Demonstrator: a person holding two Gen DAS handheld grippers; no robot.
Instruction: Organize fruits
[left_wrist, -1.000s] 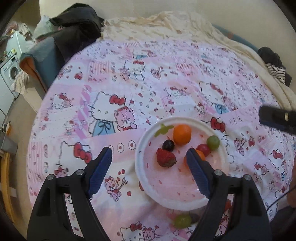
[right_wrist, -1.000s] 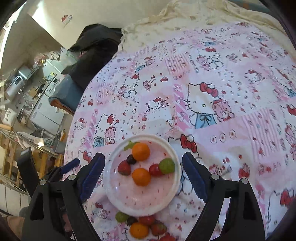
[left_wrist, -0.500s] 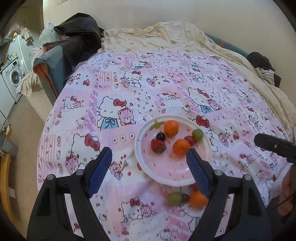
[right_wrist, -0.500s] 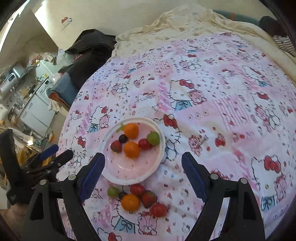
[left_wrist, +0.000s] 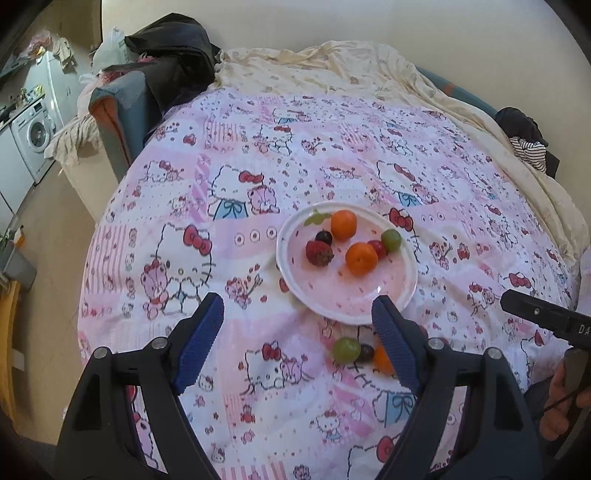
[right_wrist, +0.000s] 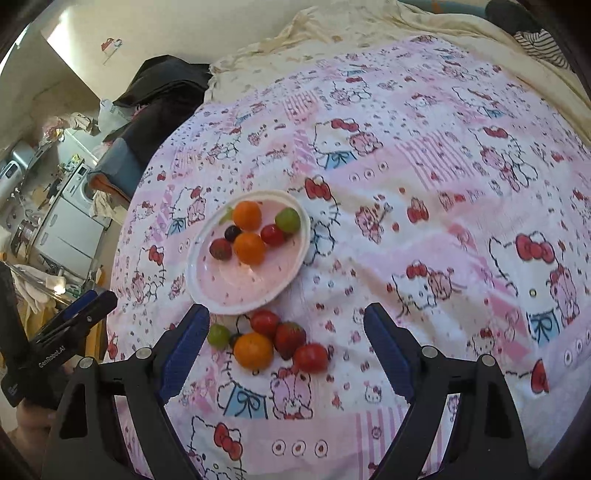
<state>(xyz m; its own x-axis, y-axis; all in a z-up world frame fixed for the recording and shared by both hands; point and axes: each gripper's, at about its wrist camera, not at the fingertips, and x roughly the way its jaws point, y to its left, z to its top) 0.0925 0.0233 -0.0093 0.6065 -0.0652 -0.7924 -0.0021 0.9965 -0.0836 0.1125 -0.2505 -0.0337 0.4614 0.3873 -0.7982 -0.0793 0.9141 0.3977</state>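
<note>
A white plate (left_wrist: 402, 291) (right_wrist: 207, 291) lies on the pink cartoon-print bedspread. It holds two oranges (left_wrist: 361, 258) (right_wrist: 249, 248), a strawberry (left_wrist: 319, 253), a dark grape, a red tomato and a green grape (right_wrist: 288, 220). Just in front of the plate sits a loose heap: a green grape (left_wrist: 346, 350) (right_wrist: 218, 335), an orange (right_wrist: 253, 350), a strawberry (right_wrist: 290, 339) and two tomatoes (right_wrist: 311, 357). My left gripper (left_wrist: 297, 341) hovers open above the bedspread, nothing between its blue pads. The right gripper (right_wrist: 283, 347) is open too, its jaws straddling the loose heap from above.
The bedspread (left_wrist: 258, 155) covers a bed with a cream sheet (left_wrist: 332, 70) bunched at the far end. Dark clothes (left_wrist: 166, 48) and a grey cushion lie at the far left corner. A washing machine (left_wrist: 35, 129) stands beyond the bed's left edge.
Both grippers have drawn back from the plate, so it looks smaller and farther. The loose fruit heap has come fully into the right wrist view.
</note>
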